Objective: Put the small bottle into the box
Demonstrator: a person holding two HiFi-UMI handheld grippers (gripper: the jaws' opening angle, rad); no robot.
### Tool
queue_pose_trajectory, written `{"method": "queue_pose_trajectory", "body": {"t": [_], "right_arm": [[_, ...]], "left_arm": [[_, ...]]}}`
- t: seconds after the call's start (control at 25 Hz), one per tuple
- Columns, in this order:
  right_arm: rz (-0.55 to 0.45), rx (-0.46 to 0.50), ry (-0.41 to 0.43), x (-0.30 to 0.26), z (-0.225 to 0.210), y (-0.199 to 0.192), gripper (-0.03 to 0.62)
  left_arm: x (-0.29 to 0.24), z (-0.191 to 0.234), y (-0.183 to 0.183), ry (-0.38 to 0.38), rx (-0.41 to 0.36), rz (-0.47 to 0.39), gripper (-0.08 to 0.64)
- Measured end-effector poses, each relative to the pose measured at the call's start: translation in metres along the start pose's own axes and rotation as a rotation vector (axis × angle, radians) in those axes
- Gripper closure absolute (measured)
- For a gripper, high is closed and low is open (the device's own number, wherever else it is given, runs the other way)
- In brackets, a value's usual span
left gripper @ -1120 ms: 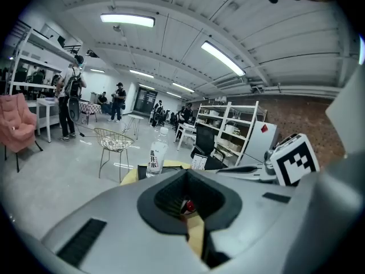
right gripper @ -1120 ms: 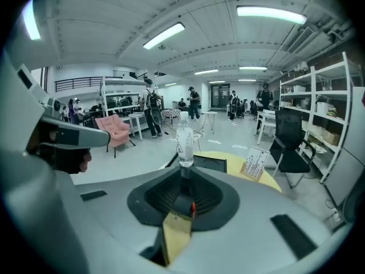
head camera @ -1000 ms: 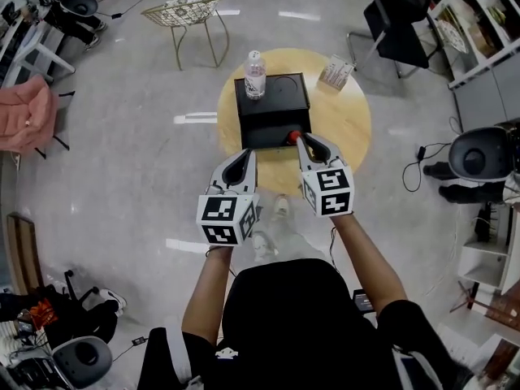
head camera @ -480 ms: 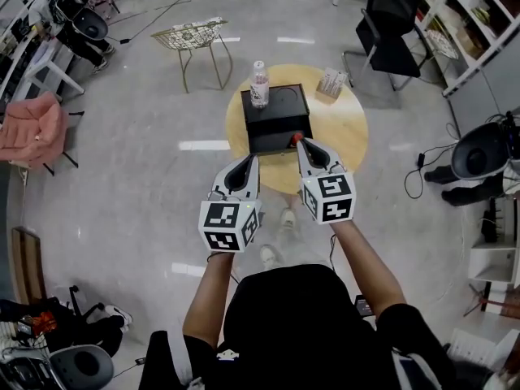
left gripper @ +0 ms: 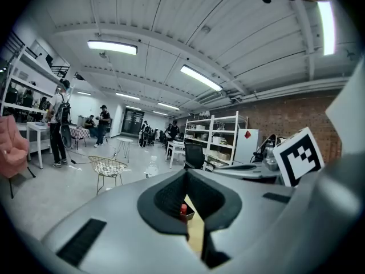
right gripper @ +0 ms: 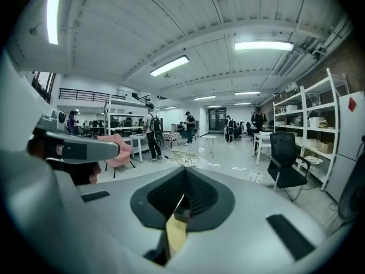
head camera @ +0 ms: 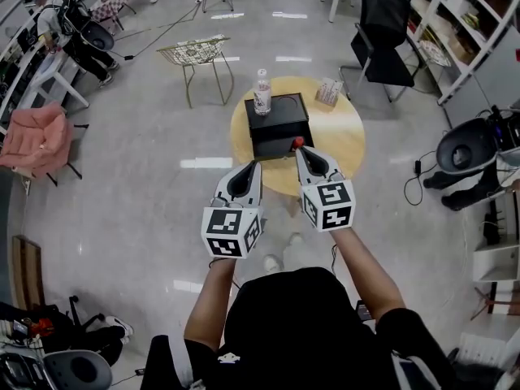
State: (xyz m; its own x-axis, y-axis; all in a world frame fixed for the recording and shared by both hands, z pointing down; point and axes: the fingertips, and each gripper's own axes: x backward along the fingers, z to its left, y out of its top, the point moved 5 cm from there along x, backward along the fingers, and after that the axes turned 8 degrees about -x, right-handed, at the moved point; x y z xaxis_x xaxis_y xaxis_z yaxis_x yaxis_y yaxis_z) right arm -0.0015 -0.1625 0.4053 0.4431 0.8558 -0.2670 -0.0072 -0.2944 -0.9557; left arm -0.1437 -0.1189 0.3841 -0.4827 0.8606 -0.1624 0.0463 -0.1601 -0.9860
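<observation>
A black box sits on the round wooden table. At the box's front right corner shows a small red-capped thing, apparently the small bottle; its cap also shows through the left jaws' slit. My right gripper hovers just short of it, jaws shut; the right gripper view shows only table and box edge between them, nothing held. Beside it to the left, my left gripper is shut and empty, off the table's near edge.
A taller clear water bottle stands at the box's back left corner. A small printed pack lies on the table's far right. Around the table stand a wire chair, a black office chair, a pink chair and shelves.
Both grippers have risen and drawn back from the box together. The head view has pulled up and away, so the table and box look smaller and farther.
</observation>
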Motion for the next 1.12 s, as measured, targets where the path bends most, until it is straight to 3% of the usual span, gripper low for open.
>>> {"method": "queue_pose_trajectory", "body": {"t": [0.56, 1.12], "right_arm": [[-0.045, 0.016, 0.021, 0.029, 0.002, 0.017, 0.589], [-0.053, 0.035, 0.061, 0.087, -0.013, 0.021, 0.589]], "left_arm": [[0.015, -0.021, 0.021, 0.007, -0.037, -0.045, 0.551], [0.033, -0.077, 0.027, 0.046, -0.029, -0.048, 0.551]]}}
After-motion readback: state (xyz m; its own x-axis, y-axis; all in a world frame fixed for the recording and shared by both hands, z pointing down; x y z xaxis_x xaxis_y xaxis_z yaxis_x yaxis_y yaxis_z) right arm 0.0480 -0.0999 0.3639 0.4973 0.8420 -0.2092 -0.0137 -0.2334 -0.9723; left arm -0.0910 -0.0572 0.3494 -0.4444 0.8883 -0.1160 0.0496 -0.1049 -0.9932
